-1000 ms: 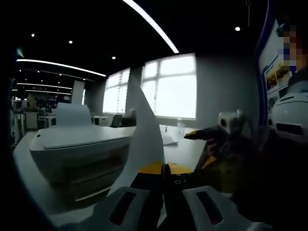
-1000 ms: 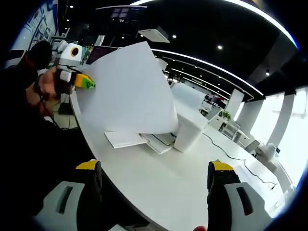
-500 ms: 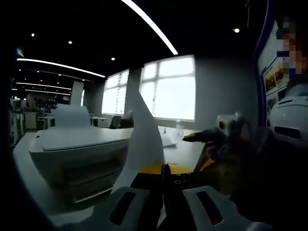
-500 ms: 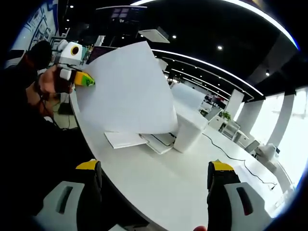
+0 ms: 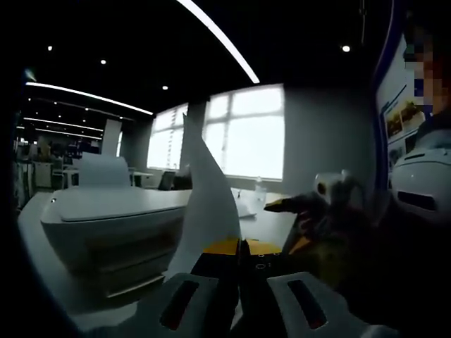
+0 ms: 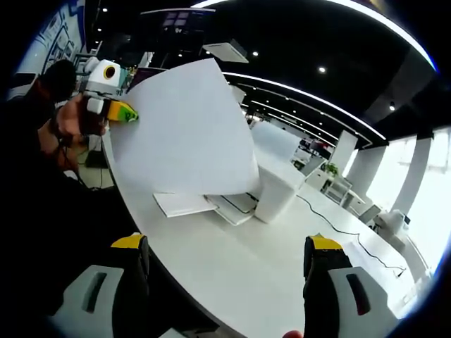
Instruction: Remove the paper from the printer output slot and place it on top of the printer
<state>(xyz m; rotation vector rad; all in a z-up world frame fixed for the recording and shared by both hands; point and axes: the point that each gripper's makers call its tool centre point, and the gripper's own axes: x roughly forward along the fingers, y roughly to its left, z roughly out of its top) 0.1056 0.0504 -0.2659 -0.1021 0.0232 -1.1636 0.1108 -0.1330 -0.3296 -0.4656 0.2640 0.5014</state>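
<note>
paper (image 6: pixel 183 134) hiding printer (image 6: pixel 271 186), far desks blurred

Paper (image 6: pixel 187 134) thin, matt white sheet. Printer (image 5: pixel 113 225) smooth matt plastic. Table (image 6: pixel 239 271) smooth white, slight sheen.

Showing one printer (image 5: pixel 106 215) sitting on one white surface (image 6: pixel 232 264), one sheet of paper (image 6: pixel 187 134) standing lifted, two tongs: left tongs (image 5: pixel 237 248) and right tongs (image 6: pixel 225 257), plus two ceiling light strips glowing overhead.
</note>
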